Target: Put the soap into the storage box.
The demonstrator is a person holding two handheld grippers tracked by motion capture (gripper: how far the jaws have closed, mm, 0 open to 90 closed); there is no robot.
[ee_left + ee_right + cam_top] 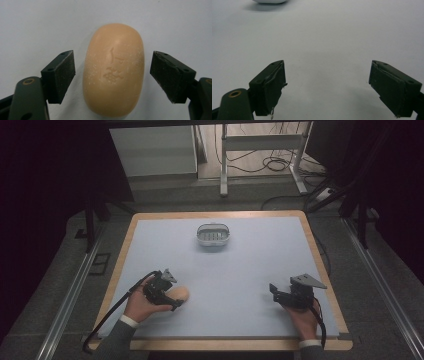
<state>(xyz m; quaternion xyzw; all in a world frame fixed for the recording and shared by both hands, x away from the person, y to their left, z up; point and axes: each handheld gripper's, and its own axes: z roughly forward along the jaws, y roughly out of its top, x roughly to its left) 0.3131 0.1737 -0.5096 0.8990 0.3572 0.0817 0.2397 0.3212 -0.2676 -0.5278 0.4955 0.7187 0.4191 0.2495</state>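
Two risks | left gripper (112, 72) jaws apart astride peach oval soap bar (113, 70), untouched: may slip sideways | right gripper (327, 87) jaws apart, empty

A peach-coloured oval bar of soap (113, 70) is seen lying flat on the pale blue table surface (250, 270), near the front left corner. A faint stamped mark is pressed into its rounded top — slightly worn and dusted with pale specks. Its surface is smooth and unbroken.
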